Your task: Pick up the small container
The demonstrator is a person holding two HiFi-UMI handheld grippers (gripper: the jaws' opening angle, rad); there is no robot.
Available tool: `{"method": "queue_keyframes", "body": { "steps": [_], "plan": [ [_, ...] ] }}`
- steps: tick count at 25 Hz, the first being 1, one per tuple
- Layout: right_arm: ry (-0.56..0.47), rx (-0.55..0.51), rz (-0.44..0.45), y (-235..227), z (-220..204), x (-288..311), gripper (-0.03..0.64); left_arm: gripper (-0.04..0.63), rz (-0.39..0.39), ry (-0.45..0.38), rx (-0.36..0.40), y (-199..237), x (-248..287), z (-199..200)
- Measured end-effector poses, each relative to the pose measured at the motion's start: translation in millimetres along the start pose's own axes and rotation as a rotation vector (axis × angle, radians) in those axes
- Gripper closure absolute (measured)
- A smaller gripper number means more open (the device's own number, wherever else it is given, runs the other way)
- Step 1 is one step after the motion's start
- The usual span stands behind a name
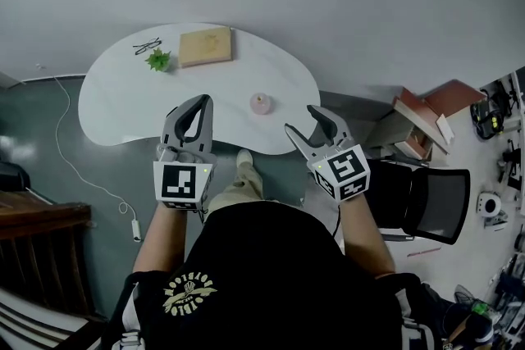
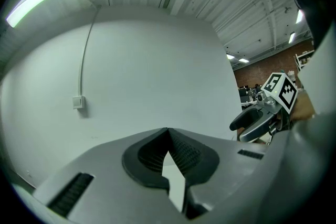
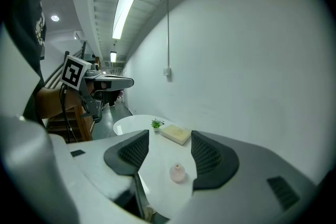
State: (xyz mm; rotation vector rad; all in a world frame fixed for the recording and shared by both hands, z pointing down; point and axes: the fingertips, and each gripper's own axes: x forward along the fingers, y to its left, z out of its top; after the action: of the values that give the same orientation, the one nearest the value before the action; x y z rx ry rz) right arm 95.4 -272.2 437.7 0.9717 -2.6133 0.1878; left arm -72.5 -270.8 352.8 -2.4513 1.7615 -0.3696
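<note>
The small container (image 1: 261, 103) is a pale pink round pot near the front edge of the white curved table (image 1: 123, 102). In the right gripper view the pot (image 3: 177, 172) shows between the jaws but far ahead, untouched. My right gripper (image 1: 300, 119) is held open in the air just right of and in front of the pot, and its view (image 3: 167, 152) looks along the table. My left gripper (image 1: 199, 104) hovers over the table's front edge, left of the pot. Its jaws (image 2: 168, 131) meet at the tips with nothing between them and point at the bare wall.
On the table's far side lie a tan wooden block (image 1: 206, 46), a little green plant (image 1: 158, 59) and a pair of glasses (image 1: 148, 46). A black chair (image 1: 422, 197) and stacked boxes (image 1: 422, 115) stand to the right, and a white cable (image 1: 82, 176) runs across the floor at left.
</note>
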Motion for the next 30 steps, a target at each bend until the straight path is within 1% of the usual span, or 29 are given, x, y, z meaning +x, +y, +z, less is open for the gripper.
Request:
{"method": "queue_keyframes", "body": {
  "steps": [6, 7, 10, 11, 15, 18, 21, 23, 26, 30],
  "plan": [
    [0.017, 0.012, 0.001, -18.6, -0.4, 41.8, 0.354, 0.588, -0.023, 0.008, 0.002, 19.2, 36.5, -4.7],
    [0.022, 0.016, 0.005, -21.6, -3.1, 51.6, 0.356, 0.586, -0.024, -0.002, -0.001, 23.2, 42.3, -4.5],
    [0.050, 0.007, 0.024, -25.0, -17.1, 79.7, 0.356, 0.586, -0.024, -0.075, -0.022, 34.2, 52.3, 1.6],
    [0.061, 0.004, 0.031, -25.0, -22.5, 87.0, 0.356, 0.587, -0.027, -0.080, -0.022, 36.1, 54.9, 0.9],
    [0.099, 0.009, 0.063, -21.7, -45.8, 115.7, 0.356, 0.588, -0.039, -0.052, -0.017, 44.2, 71.3, -11.7],
    [0.137, 0.005, 0.070, -22.1, -66.7, 137.0, 0.356, 0.586, -0.045, -0.032, -0.020, 51.0, 82.1, -23.1],
    [0.177, 0.008, 0.066, -23.2, -86.6, 159.5, 0.356, 0.586, -0.053, -0.006, -0.036, 58.9, 91.4, -38.2],
    [0.203, 0.013, 0.069, -23.3, -100.7, 171.2, 0.356, 0.586, -0.074, -0.008, -0.052, 59.4, 96.8, -44.4],
    [0.237, 0.017, 0.066, -28.3, -123.0, 186.8, 0.356, 0.586, -0.104, 0.002, -0.035, 57.5, 107.2, -54.1],
    [0.264, 0.024, 0.067, -32.8, -149.8, 206.5, 0.356, 0.586, -0.107, 0.029, -0.022, 60.6, 119.6, -67.8]
  ]
}}
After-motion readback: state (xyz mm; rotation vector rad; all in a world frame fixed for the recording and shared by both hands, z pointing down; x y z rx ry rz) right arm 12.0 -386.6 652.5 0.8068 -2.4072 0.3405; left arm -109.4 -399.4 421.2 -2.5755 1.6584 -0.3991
